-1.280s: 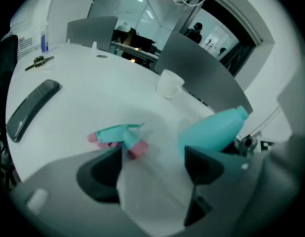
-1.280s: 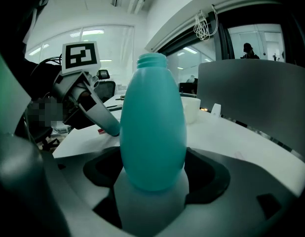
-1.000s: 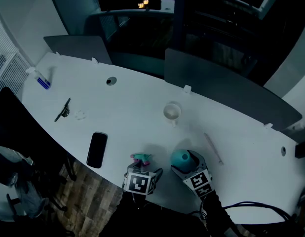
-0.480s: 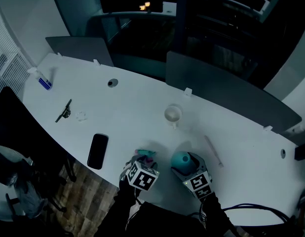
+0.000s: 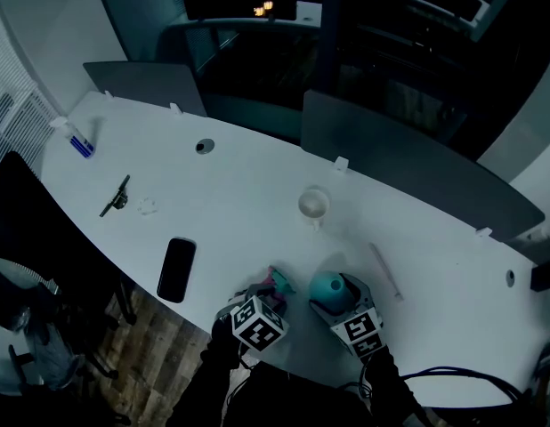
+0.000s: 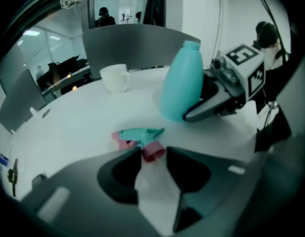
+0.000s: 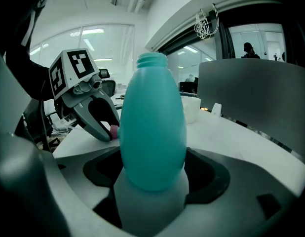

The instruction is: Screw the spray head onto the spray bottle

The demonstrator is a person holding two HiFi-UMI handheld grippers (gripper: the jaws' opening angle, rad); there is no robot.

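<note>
The teal spray bottle [image 5: 327, 286] [image 7: 152, 127] stands upright near the table's front edge with its threaded neck bare, and my right gripper [image 5: 333, 296] [image 7: 152, 177] is shut on its lower body. The spray head [image 5: 277, 280] [image 6: 140, 135], teal with a pink collar, lies just left of the bottle [image 6: 182, 80]. My left gripper [image 5: 270, 290] [image 6: 153, 152] has just been closing, and its tips now pinch the pink collar. The right gripper view shows the left gripper [image 7: 105, 127] low beside the bottle, with pink at its tip.
A white mug [image 5: 311, 204] stands behind the bottle. A black phone [image 5: 176, 269] lies to the left by the table's front edge [image 5: 124, 265]. A thin stick [image 5: 384, 268] lies to the right. Grey dividers [image 5: 408, 163] line the far side.
The left gripper rolled, so its marker cube now sits tilted, and its jaws closed onto the spray head. The spray head shifted right toward the bottle. The right gripper and bottle kept still.
</note>
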